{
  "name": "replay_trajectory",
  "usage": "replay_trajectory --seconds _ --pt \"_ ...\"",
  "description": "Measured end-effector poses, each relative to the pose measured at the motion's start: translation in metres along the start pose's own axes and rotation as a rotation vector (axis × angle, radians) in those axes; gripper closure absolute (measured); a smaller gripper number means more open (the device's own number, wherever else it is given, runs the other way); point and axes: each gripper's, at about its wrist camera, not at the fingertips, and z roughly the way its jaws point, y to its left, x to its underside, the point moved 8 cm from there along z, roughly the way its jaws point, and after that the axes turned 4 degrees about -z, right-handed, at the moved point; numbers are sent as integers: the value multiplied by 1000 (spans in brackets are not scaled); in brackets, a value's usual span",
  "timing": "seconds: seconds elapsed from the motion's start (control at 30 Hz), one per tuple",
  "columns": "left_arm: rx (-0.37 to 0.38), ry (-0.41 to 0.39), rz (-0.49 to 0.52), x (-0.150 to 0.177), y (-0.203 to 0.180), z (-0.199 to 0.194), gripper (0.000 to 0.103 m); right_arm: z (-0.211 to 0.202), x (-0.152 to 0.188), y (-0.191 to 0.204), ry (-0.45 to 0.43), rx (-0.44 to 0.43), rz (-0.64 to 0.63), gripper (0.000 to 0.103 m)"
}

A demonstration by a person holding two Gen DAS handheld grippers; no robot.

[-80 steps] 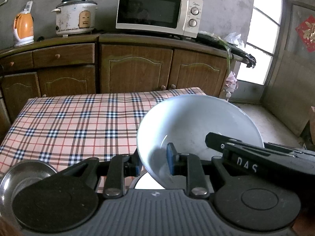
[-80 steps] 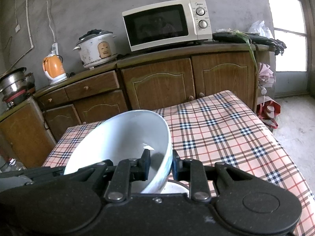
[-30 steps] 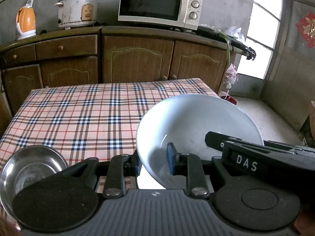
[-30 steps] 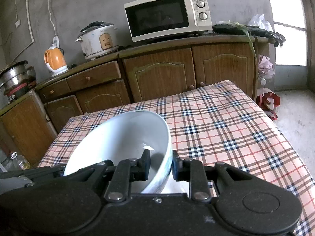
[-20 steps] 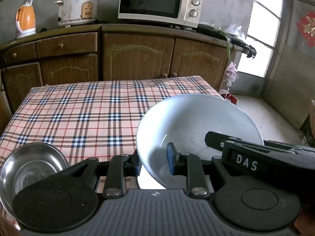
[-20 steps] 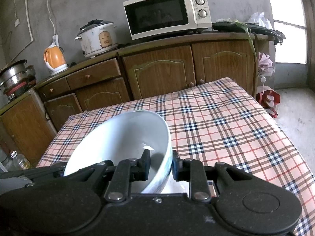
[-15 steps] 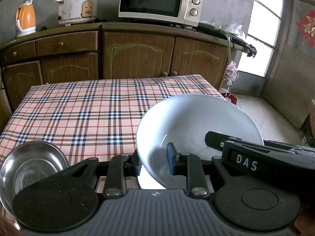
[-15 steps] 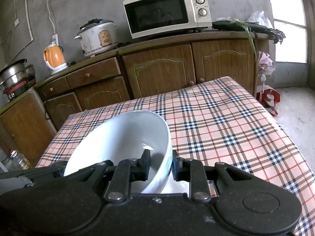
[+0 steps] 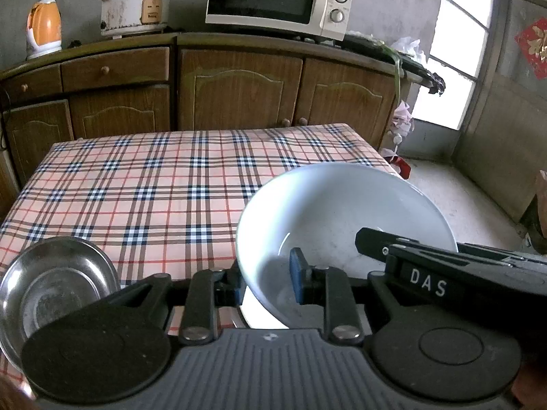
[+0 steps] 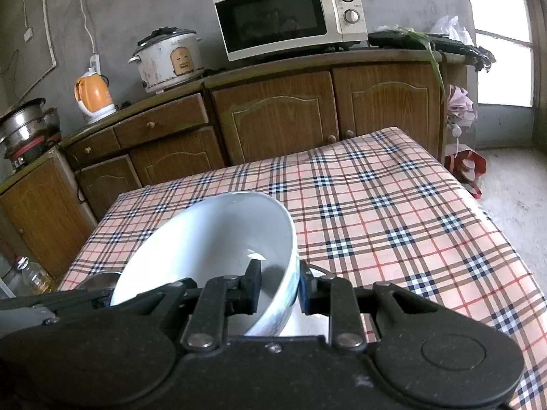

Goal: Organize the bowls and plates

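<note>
Two grippers share one load above a table spread with a checked pink cloth, which fills the space ahead of both sets of fingers. Beyond its far edge stands a long brown cabinet carrying a microwave, a rice cooker and an orange kettle. Only the right wrist view shows steel pots far off to the left of its fingers, and an oil bottle low at the left edge.

Held between them is a white bowl, tilted, its hollow facing the cameras. The left gripper has its fingers clamped on the bowl's left rim, one finger inside and one outside. The right gripper pinches the opposite rim the same way. In the left wrist view the right gripper's dark body, lettered DAS, reaches in just right of the fingers.

Only the left wrist view plainly shows a steel bowl on the table, low and left of its fingers. Directly under the white bowl, between both pairs of fingers, lies something pale and white; what it is cannot be told.
</note>
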Motion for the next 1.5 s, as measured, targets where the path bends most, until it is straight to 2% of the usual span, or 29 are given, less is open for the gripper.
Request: replay_trajectory --seconds 1.5 --pt "20 48 -2 10 0 8 78 8 11 -2 48 0 7 74"
